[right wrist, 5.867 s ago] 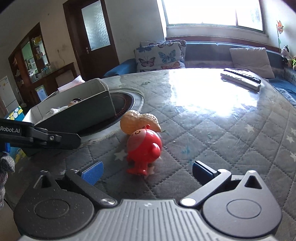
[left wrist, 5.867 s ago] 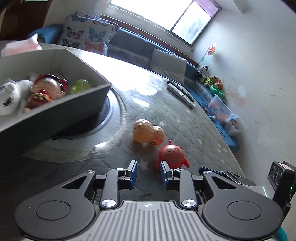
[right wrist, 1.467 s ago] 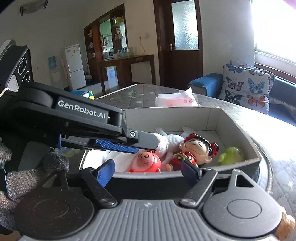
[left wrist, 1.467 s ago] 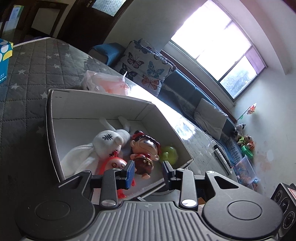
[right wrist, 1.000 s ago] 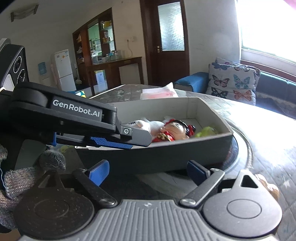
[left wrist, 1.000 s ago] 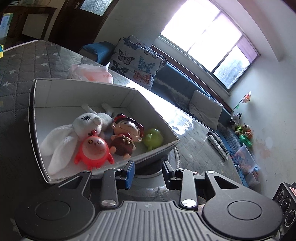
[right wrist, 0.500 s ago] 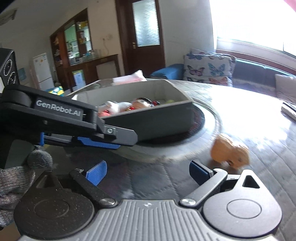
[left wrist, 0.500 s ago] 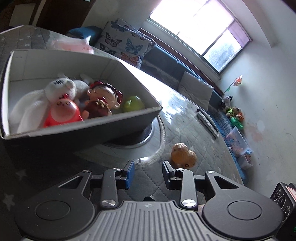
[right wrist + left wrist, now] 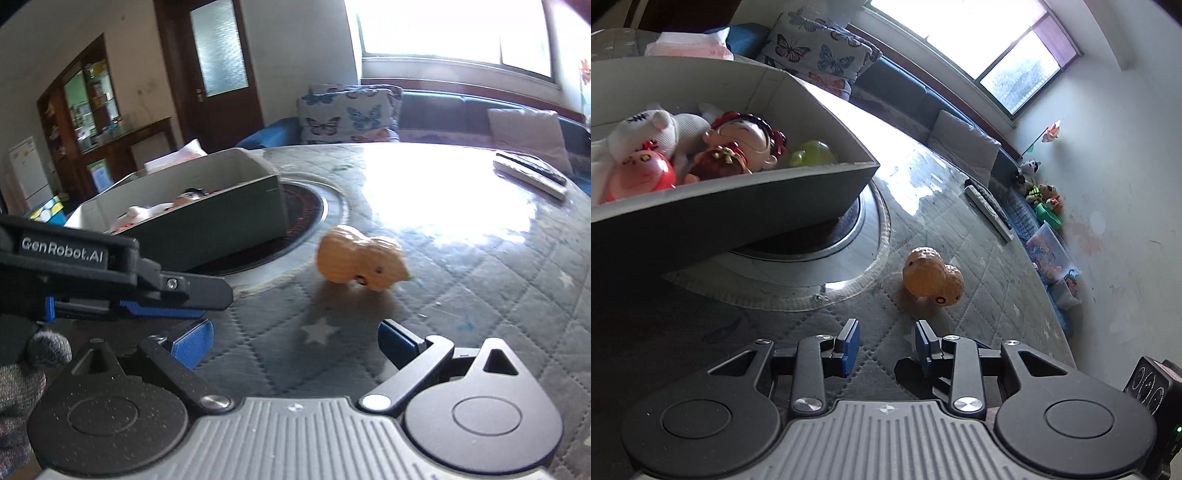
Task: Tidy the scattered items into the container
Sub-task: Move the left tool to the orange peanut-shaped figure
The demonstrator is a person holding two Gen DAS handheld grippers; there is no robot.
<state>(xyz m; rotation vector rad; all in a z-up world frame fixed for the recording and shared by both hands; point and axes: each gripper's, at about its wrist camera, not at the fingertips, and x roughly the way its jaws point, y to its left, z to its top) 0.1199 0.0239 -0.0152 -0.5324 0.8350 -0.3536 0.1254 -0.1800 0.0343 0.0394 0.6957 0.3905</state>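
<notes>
So we're on the last stray now, by the look of it; the orange peanut toy [image 9: 932,275] sits alone on the quilted table [image 9: 979,280], just off the near right corner of the grey box [image 9: 746,206], a little beyond both sets of fingers and touching neither.

The left gripper [image 9: 886,345] has its jaws part open with only table cloth between them; the right gripper [image 9: 295,341] is spread wide and also empty, and the peanut lines up roughly with its gap.

My guess is the step in hand is the approach for the pick; the next move needs one gripper to push forward and down until the pads straddle the rounded body, then close gently, since that lumpy shape could roll or squirt out; after that it's a lift over the box wall.

Compared with a second ago: both views were then filled by the box, with the peanut barely at the edge of the right view; now both cameras look at the table beside it, and the peanut is front and centre. The red round toy [image 9: 639,177] lies in the box next to the doll [image 9: 742,144], white plush [image 9: 646,129] and green toy [image 9: 812,153]; roughly six seconds back it stood on the table by the peanut.
</notes>
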